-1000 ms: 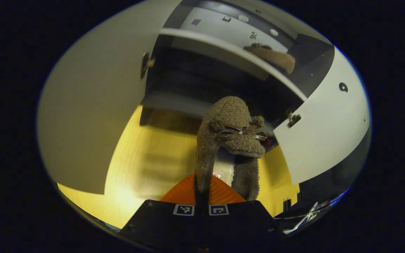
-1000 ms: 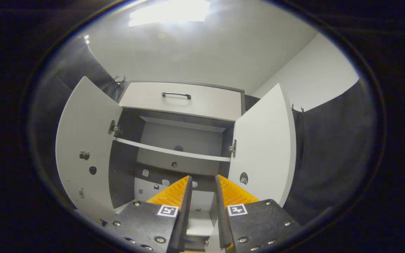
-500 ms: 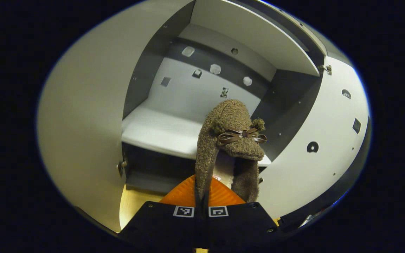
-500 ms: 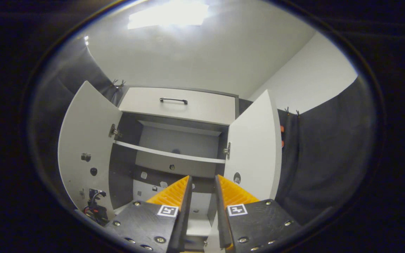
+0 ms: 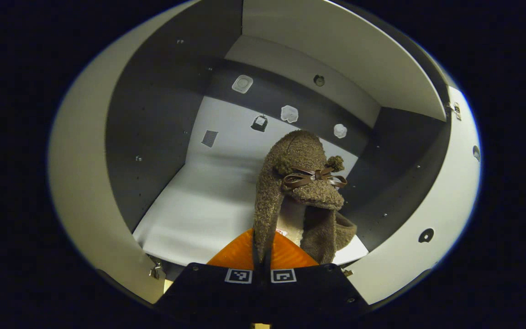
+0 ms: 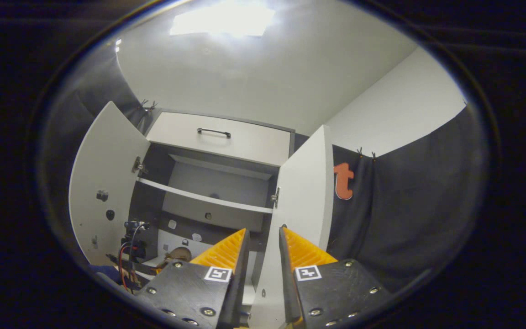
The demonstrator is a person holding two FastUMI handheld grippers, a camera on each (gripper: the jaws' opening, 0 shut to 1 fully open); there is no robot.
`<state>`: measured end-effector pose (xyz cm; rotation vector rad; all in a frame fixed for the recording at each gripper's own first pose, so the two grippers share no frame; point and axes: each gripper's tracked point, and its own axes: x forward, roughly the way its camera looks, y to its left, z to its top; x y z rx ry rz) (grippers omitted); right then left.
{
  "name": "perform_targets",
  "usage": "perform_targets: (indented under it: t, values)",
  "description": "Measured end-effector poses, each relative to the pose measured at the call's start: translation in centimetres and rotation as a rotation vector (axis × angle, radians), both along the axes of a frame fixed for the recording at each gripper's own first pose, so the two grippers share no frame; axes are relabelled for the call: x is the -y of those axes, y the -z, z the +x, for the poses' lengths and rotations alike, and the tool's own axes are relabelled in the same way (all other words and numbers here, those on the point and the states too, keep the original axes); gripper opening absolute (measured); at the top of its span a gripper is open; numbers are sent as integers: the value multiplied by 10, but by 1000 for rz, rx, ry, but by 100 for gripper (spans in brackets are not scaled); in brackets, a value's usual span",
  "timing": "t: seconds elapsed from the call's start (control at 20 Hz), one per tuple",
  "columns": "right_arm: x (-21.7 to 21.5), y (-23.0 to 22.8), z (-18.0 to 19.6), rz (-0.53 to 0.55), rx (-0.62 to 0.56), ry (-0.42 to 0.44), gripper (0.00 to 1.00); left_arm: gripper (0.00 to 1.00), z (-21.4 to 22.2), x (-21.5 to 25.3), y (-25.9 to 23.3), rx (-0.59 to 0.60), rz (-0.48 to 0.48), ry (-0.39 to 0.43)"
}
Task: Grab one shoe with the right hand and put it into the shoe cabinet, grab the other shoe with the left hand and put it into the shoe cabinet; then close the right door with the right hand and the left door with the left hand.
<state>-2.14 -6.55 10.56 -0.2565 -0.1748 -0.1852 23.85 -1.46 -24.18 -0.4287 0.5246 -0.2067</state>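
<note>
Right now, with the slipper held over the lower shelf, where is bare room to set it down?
The lower shelf is bare from the dark left wall across to the held slipper in the left gripper. It is crowded at the right, where the other slipper lies by the right wall. Set it left of centre.

A pale lower shelf [image 5: 199, 205] is being shown inside the shoe cabinet [image 5: 153, 114], running from its front edge back to the rear wall. A second brown shoe [image 5: 347, 230] is lying directly on it near the right front corner — partly hidden. Higher up, a thinner upper shelf [image 6: 203, 197] is being seen from below — what it carries cannot be told.
</note>
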Motion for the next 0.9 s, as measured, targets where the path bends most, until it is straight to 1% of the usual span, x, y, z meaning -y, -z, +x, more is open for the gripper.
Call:
perform_targets:
  t: [0.15, 0.25, 0.35, 0.45, 0.6, 0.7, 0.8, 0.85, 0.9]
  values:
    - [20, 4, -2, 6, -11, 41, 36, 1, 17, -6, 23, -57, 53, -22]
    - [32, 2, -3, 11, -6, 61, 36, 1, 29, -6, 25, -50, 33, -42]
    - [42, 0, -5, 14, 1, 76, 36, 1, 37, -8, 27, -56, 38, -50]
    - [49, -2, -7, 14, 5, 81, 36, 1, 41, -7, 28, -54, 55, -49]
    - [58, -1, -8, 24, 11, 86, 36, 1, 47, -3, 30, -46, 104, -12]
    - [63, 3, -10, 36, 5, 86, 36, 4, 50, -2, 31, -47, 132, -1]
    - [69, 6, -14, 41, -3, 90, 36, 9, 50, -2, 33, -53, 157, 4]
    - [72, 7, -17, 39, -5, 95, 36, 7, 51, -1, 32, -55, 173, 5]
    - [77, 8, -20, 35, -6, 103, 36, 12, 52, -1, 36, -61, 190, 7]
